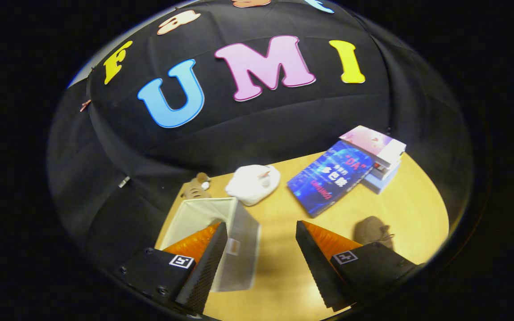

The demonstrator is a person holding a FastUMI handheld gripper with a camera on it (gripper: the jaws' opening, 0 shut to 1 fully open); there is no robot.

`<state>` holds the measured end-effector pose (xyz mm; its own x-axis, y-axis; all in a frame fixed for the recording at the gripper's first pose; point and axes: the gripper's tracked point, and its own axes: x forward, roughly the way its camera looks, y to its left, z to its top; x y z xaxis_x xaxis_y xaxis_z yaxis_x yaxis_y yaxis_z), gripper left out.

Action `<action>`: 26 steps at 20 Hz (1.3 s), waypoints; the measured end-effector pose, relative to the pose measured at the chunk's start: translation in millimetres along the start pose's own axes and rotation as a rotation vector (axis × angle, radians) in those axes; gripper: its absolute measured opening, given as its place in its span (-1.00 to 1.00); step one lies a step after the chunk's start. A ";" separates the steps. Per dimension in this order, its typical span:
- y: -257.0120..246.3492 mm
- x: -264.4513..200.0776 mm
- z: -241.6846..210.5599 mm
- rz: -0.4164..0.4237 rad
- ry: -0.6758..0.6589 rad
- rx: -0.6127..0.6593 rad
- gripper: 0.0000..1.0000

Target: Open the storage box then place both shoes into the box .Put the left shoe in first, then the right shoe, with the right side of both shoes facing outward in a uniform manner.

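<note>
Gripper point(261, 234) fingers spread wide, nothing between them, held above the wooden table point(279, 276); storage box point(221, 232), translucent, sits lower left of centre, partly behind the left finger point(208, 258), its top looks open and the inside looks empty as far as I can tell; one brown shoe point(373, 231) lower right, just beyond the right finger point(317, 263), lying on the table; second brown shoe point(196, 187) at the table's far edge, just past the box; white crumpled cloth or bag point(253, 183) at frame centre, beside that shoe; blue book point(330, 180) right of centre leans on a small stack of books point(379, 156) in the upper right of the tabletop.
</note>
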<state>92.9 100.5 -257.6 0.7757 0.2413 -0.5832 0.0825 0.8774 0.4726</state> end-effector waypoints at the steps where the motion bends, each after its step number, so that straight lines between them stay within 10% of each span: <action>1: -28.1 -8.7 -5.4 -0.034 0.013 -0.013 0.93; 10: -206.7 -27.3 -98.1 -0.268 0.194 -0.142 0.92; 21: -268.0 36.9 -125.9 -0.365 0.231 -0.282 0.75; 24: -267.7 57.6 -125.6 -0.344 0.230 -0.281 0.45; 26: -272.4 61.3 -127.1 -0.362 0.240 -0.287 -0.09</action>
<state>38.4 -70.9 -506.1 0.5614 -0.0398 -0.8266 0.1182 0.9925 0.0324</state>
